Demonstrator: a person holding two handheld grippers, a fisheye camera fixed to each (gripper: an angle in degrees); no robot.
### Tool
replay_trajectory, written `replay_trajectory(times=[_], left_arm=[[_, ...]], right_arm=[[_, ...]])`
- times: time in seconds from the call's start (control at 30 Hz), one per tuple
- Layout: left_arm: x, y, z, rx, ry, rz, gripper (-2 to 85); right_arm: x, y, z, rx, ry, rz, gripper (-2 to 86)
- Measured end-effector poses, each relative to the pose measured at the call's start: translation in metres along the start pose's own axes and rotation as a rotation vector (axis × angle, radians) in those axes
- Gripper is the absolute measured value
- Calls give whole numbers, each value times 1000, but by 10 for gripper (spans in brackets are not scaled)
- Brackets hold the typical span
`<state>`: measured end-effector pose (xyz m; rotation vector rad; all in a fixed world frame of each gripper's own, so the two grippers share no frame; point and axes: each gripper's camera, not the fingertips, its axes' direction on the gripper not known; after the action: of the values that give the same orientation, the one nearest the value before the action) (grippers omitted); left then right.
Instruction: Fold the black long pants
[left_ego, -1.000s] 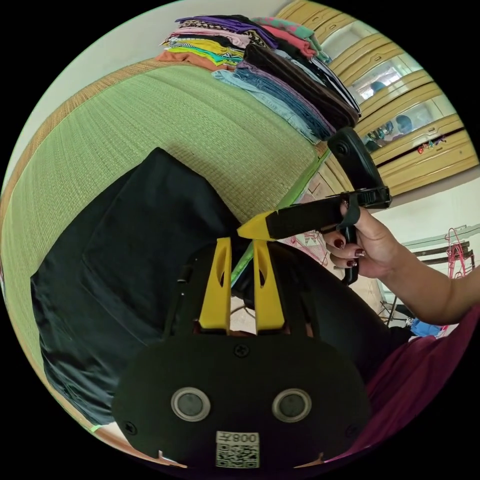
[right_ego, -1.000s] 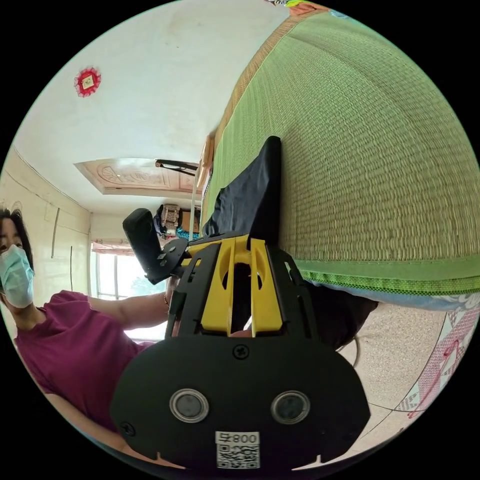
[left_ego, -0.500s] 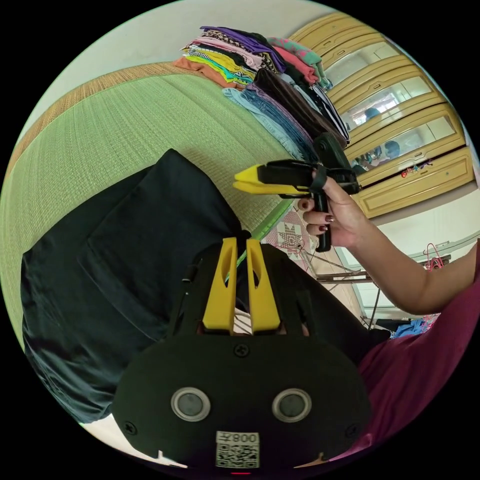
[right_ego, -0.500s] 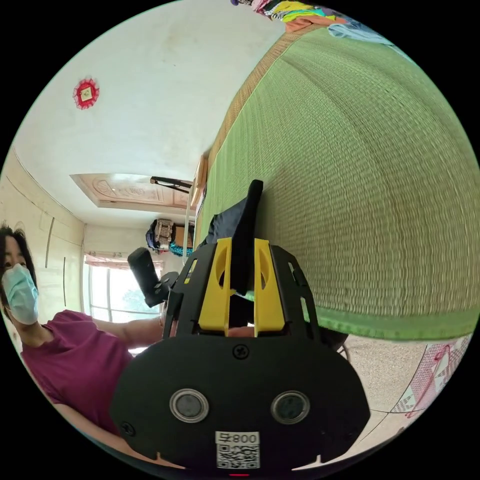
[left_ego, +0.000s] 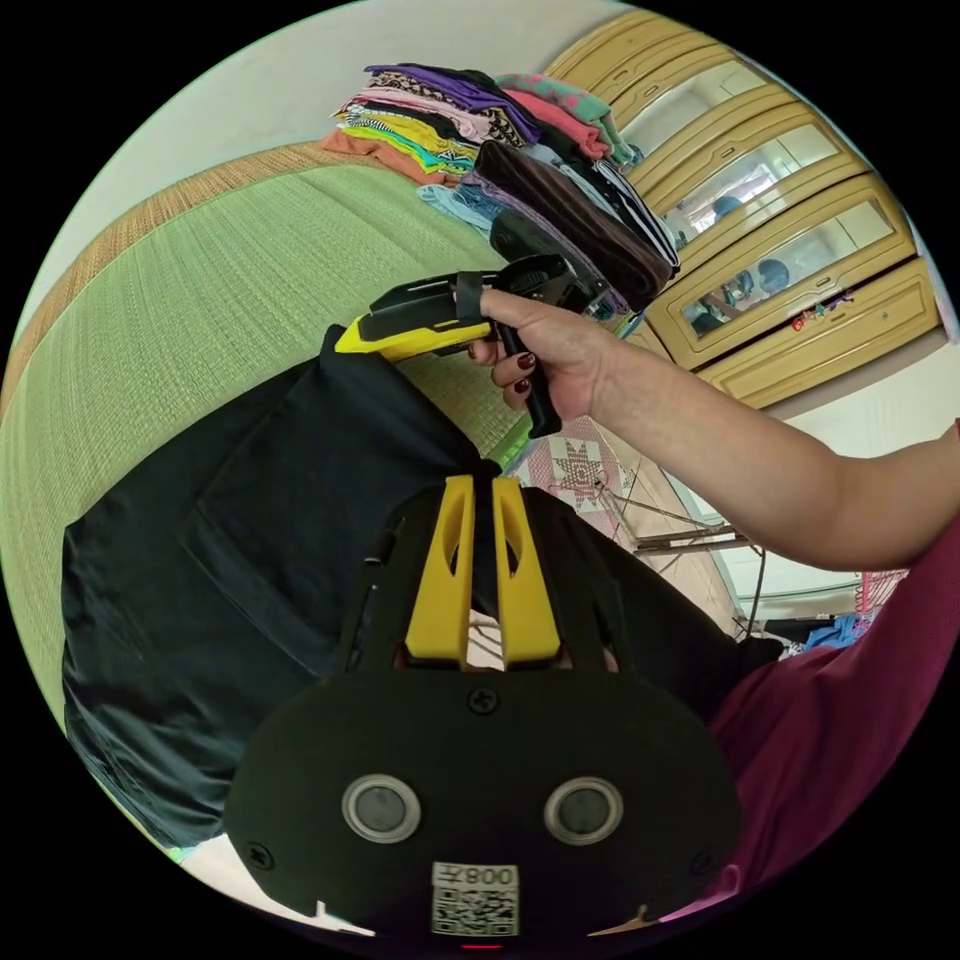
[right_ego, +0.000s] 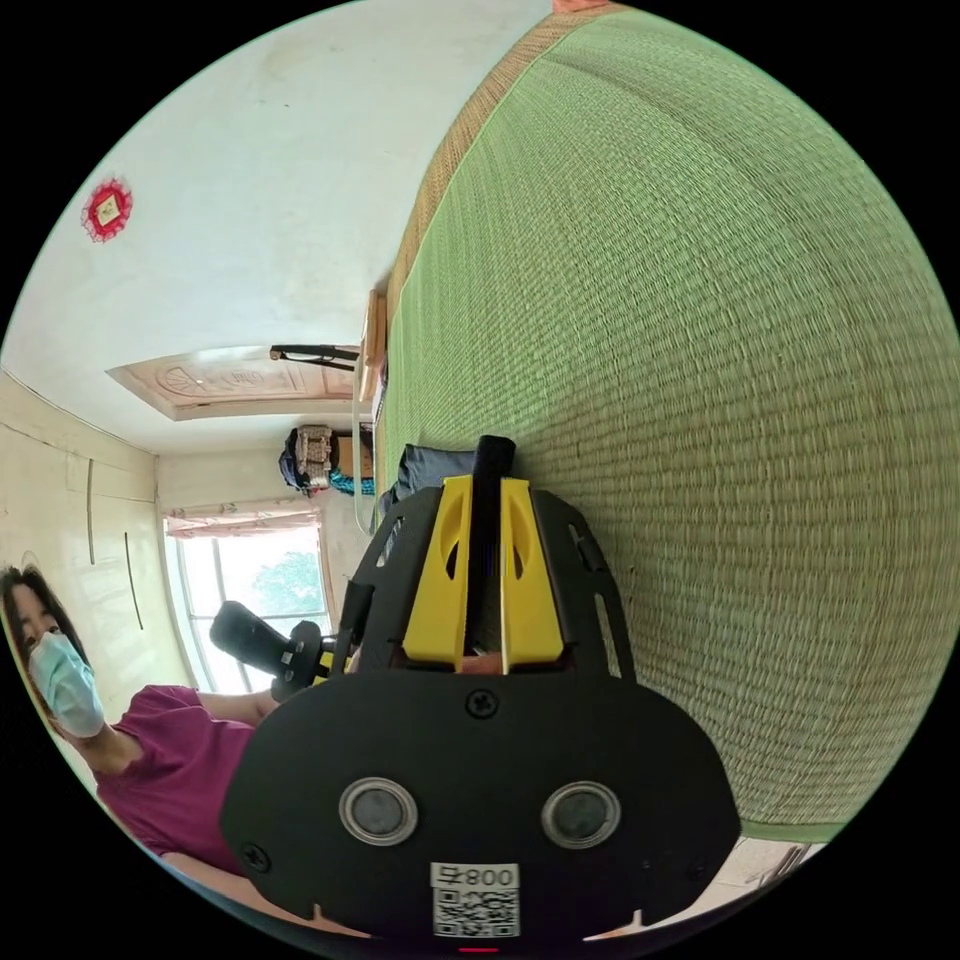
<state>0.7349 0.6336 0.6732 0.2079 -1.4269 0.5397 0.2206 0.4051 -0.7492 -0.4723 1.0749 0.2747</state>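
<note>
Right tongs (left_ego: 352, 337) have swung onto the pants (left_ego: 250, 500) corner, far from the pile (left_ego: 500, 130).
Both tongs grasp pants; left tongs (left_ego: 482, 490) nearer me.

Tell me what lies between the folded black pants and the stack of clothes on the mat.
In the left gripper view, bare green mat separates the black pants from the stack of clothes. The right tool reaches over that stretch to the pants' far corner.

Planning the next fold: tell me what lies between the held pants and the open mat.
Nothing visible does. Both grippers, left and right, grip the black pants; the green mat beyond is bare, the clothes stack far off.
</note>
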Motion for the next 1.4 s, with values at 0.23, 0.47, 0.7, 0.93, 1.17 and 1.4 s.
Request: replay_trajectory(times=[0.23,0.47,0.7,0.93,1.17,1.4], left_arm=[[-13,22,-2,70,63,33,27],[-17,48,6,133,135,127,25],[-58,115,-1,196,203,83,25],[-129,221,-30,315,235,9,24],[-219,354,-53,433,219,-143,24],[-301,475,-51,511,193,-302,23]], right_arm=[[-31,-8,-46,60,56,-25,17],[-71,8,-126,214,111,-3,13],[-140,12,-143,289,71,-29,14],[-241,-7,-122,294,24,-119,15],[-360,-42,-66,213,37,-217,15],[-464,-88,9,90,62,-260,15]])
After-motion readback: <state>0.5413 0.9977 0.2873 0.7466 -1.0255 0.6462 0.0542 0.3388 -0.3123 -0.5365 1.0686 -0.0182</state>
